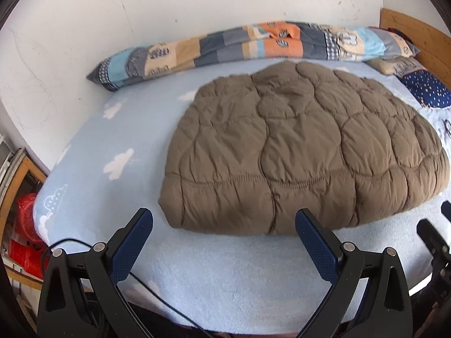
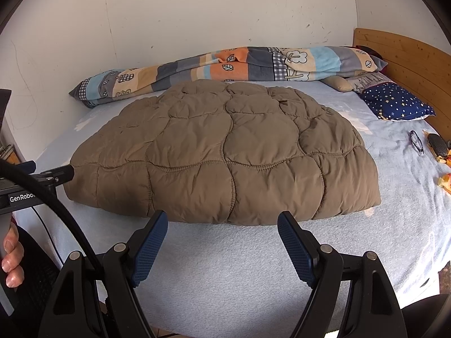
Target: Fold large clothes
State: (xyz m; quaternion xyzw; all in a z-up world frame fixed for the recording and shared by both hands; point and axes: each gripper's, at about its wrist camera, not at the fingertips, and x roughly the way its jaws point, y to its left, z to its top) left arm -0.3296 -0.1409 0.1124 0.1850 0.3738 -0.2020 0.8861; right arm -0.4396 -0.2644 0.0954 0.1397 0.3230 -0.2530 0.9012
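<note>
Both grippers' fingers [image 1: 142,222] [image 2: 159,222] spread empty before the folded quilted garment [image 2: 222,155], lying crosswise.

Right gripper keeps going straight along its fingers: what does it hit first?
Probably the near folded edge of the brown quilted puffer coat; the open right gripper points at it, though the light-blue bedsheet might come first.
</note>
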